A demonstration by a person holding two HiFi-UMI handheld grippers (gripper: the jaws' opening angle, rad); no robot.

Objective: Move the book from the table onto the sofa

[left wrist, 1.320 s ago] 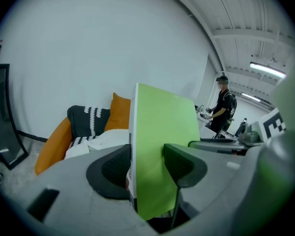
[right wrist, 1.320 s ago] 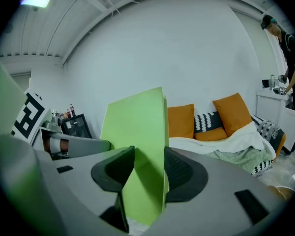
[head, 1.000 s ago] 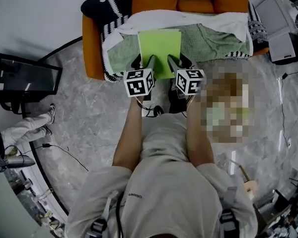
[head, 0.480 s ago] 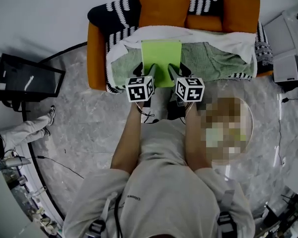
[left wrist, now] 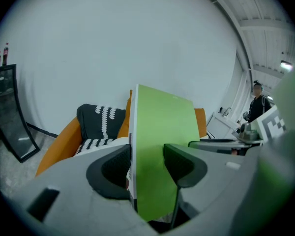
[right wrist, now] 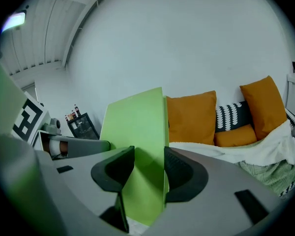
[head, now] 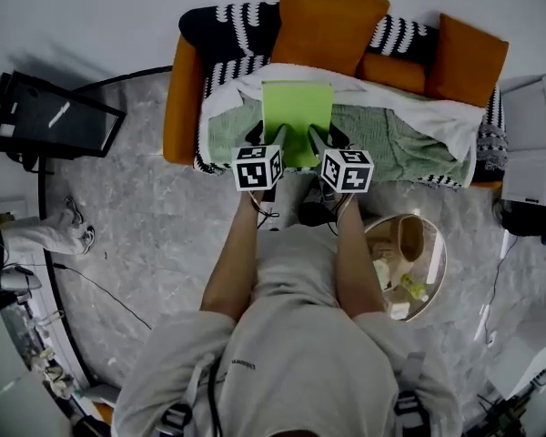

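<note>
Head view shows the left gripper (head: 266, 137) clamped on the near left edge of the green book (head: 298, 112), held flat over the blanket (head: 391, 148) on the orange sofa (head: 180, 107), with the right gripper (head: 328, 139) clamped on its near right edge.

book (head: 297, 121) — carried farther from table (head: 432, 248) | now nearer orange cushion (head: 332, 25)

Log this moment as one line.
left gripper: shut on book | right gripper: shut on book | book: over sofa, not released
</note>
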